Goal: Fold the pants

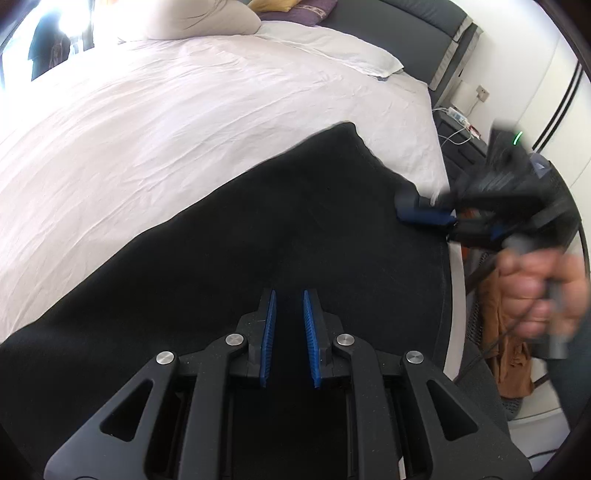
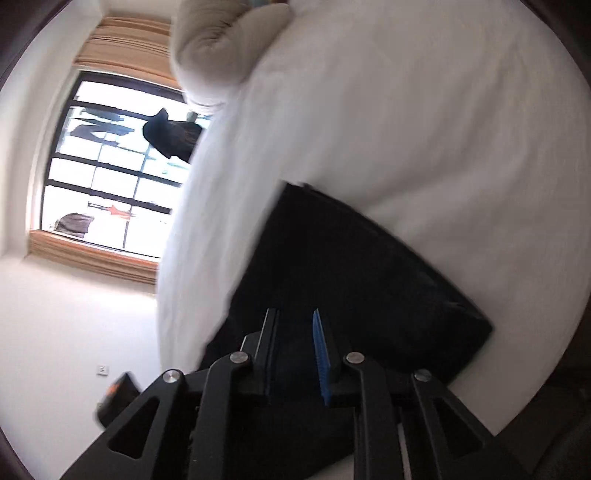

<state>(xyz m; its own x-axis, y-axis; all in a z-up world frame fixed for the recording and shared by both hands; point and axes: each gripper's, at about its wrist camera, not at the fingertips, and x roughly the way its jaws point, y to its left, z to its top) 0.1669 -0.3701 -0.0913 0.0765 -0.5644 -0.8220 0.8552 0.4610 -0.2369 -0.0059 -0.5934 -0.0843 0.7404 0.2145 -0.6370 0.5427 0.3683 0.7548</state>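
Left claw (image 1: 289, 295) nearly closed, narrow gap between blue pads, no fabric visibly pinched, hovering low over black pants (image 1: 258, 229). Pants lie spread on the near part of the white bed (image 1: 166, 122). Right claw (image 1: 424, 216) at the pants' right edge, motion-blurred, likewise narrow; grip on cloth can't be told. Hand (image 1: 539, 295) holds its handle. Pillows (image 1: 332, 48) far end.

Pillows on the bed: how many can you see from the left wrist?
2: a white pillow lying flat by the dark headboard, and a plump beige pillow at the far top. Cushions behind them may hide more.
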